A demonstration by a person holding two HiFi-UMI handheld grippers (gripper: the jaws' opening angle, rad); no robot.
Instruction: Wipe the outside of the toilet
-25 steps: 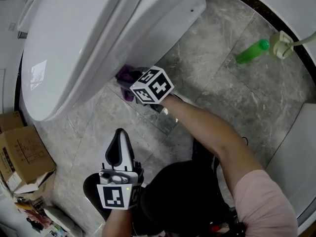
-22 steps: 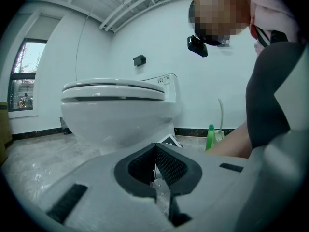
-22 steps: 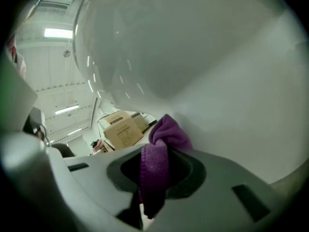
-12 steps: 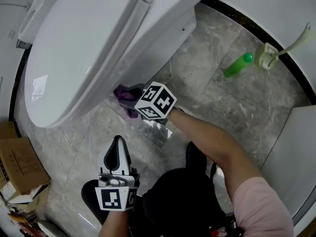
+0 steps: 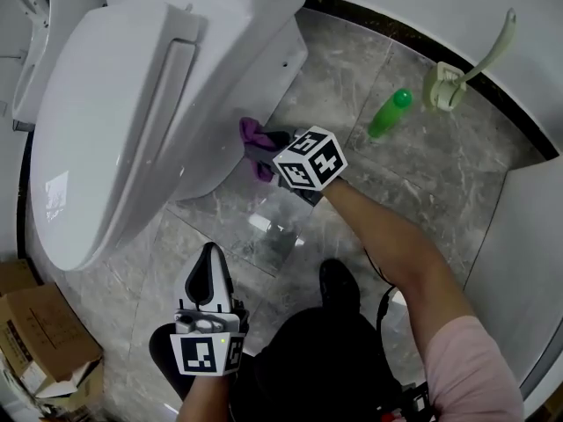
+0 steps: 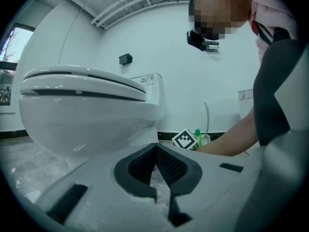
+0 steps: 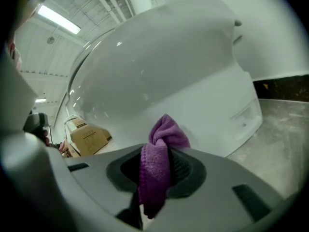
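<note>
The right gripper (image 5: 268, 148) is clenched on a purple cloth (image 7: 161, 134); its own view shows the cloth pinched between both jaws, with a bunched end that stands out in front of them and a loose end that hangs down behind. The toilet (image 5: 132, 121) lies straight ahead of this gripper and to its left, and in the head view the cloth seems to touch the lower side wall, just below the overhang of the bowl. The long axis of the toilet runs from the wall at the upper right to the rounded front at the lower left, so I judge that a stroke along the side has to follow this line, with the cloth kept pressed sideways to the wall. The right gripper is clearly the nearer one. The left gripper (image 5: 209, 258) is held low beside the person's knee, well apart from the toilet; its jaws are closed together with nothing between them. The toilet is smooth, glossy white ceramic, with a convex bowl and a flatter lower part near the floor (image 5: 352, 209), which is polished grey stone tile. The cloth looks soft, like terry, so it should bend easily around the curve. A green bottle (image 5: 388, 113) lies on the floor behind the right gripper, away from the stroke.
</note>
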